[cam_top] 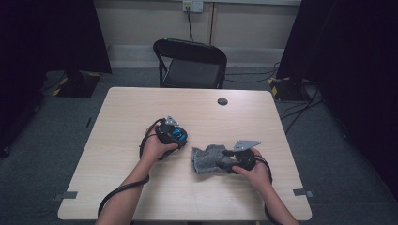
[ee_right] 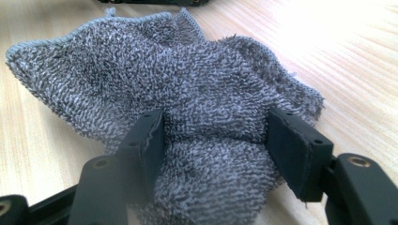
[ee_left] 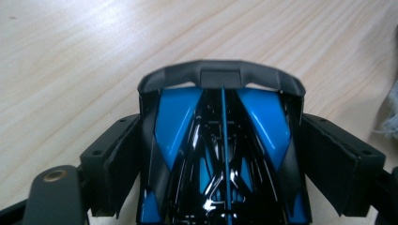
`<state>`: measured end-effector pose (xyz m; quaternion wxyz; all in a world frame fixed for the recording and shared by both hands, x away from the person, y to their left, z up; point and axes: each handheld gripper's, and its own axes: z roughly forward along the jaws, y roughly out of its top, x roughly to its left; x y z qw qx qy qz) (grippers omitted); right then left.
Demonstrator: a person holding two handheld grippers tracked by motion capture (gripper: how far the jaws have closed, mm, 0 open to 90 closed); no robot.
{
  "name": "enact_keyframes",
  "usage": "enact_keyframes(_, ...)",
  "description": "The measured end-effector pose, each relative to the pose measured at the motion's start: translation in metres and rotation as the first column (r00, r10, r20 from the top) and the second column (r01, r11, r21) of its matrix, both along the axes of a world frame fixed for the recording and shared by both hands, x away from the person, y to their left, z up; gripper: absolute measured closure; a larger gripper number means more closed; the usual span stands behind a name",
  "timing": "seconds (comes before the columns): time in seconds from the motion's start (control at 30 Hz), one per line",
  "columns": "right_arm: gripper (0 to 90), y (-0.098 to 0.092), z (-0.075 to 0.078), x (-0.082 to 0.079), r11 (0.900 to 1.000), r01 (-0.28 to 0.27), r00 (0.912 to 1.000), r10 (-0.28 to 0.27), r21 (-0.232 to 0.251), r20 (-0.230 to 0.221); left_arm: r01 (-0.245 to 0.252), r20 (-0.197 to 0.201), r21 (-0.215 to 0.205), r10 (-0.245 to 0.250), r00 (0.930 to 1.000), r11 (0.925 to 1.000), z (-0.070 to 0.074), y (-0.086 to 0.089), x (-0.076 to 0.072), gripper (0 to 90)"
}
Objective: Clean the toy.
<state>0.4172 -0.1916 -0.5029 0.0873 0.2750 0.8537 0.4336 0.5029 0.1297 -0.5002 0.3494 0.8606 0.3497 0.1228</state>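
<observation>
Clamping the blue-and-black toy car (ee_left: 220,154) over on the left: left gripper (ee_left: 220,161) closed on it, one of the fingers (ee_left: 117,159) pressed to each flank, car's dark bumper jutting out beyond the fingertips. Held just above the pale wooden table (cam_top: 141,197), nose pointing ahead of the fingers in the left gripper view. Seen from the high view, same car (cam_top: 174,135) cradled in the left hand (cam_top: 155,147), well apart from the cloth.

Moving right: grey terry cloth (ee_right: 187,103) bunched between the fingers (ee_right: 295,145) of the right gripper (ee_right: 213,140), pinched at its near end, pads sunk into the pile on both sides. Rest of the cloth fanned out beyond the fingertips, lying rumpled on the table. From above, cloth (cam_top: 209,159) spread to the left of the right gripper (cam_top: 230,164), right hand (cam_top: 256,171) behind it.
</observation>
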Motion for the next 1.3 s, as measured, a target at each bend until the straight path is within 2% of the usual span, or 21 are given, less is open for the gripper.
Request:
enact_keyframes(0.13,37.8,0.0,0.0,0.0,1.0,-0.001,1.0,0.001,0.0,-0.003,-0.007,-0.008,-0.007,0.007,0.9999,0.9999,0.001,0.001,0.001,18.0)
enact_keyframes(0.2,37.8,0.0,0.0,0.0,1.0,0.0,1.0,0.0,-0.002,-0.002,-0.009,0.004,0.0,0.009,1.0,1.0,0.002,0.001,0.002,18.1)
enact_keyframes(0.23,37.8,0.0,0.0,0.0,1.0,0.0,1.0,0.0,-0.003,-0.001,-0.006,-0.013,0.007,0.006,0.9999,1.0,0.001,0.0,0.002,18.3)
enact_keyframes(0.3,37.8,0.0,0.0,0.0,1.0,0.0,1.0,0.0,-0.003,-0.001,-0.007,-0.005,0.021,0.007,1.0,0.9998,0.001,-0.002,0.003,17.3)
enact_keyframes(0.4,37.8,0.0,0.0,0.0,1.0,0.0,1.0,0.0,-0.003,-0.001,-0.006,-0.009,0.017,0.006,0.9999,0.9998,0.001,-0.003,0.003,17.4)
enact_keyframes(0.6,37.8,0.001,0.0,0.0,1.0,0.001,1.0,-0.001,-0.007,0.001,0.001,-0.002,0.026,-0.001,1.0,0.9997,0.003,-0.004,0.002,24.7)
enact_keyframes(0.77,37.8,0.001,0.0,-0.001,1.0,0.0,1.0,0.0,-0.009,0.004,0.001,-0.023,0.052,0.0,0.9997,0.9987,0.006,-0.006,0.003,25.3)
enact_keyframes(0.93,37.8,0.001,0.0,0.0,1.0,-0.001,1.0,0.001,-0.009,0.003,-0.003,-0.033,0.058,0.005,0.9994,0.9983,0.007,-0.007,0.003,25.5)
enact_keyframes(1.07,37.8,0.001,0.0,0.0,1.0,-0.001,1.0,0.001,-0.008,0.002,-0.02,-0.047,0.048,0.022,0.9986,0.9987,0.008,-0.003,0.002,25.5)
enact_keyframes(1.3,37.8,0.001,0.0,0.0,1.0,0.001,1.0,-0.001,-0.007,-0.005,-0.023,-0.054,-0.002,0.023,0.9983,0.9997,0.015,0.006,-0.002,25.6)
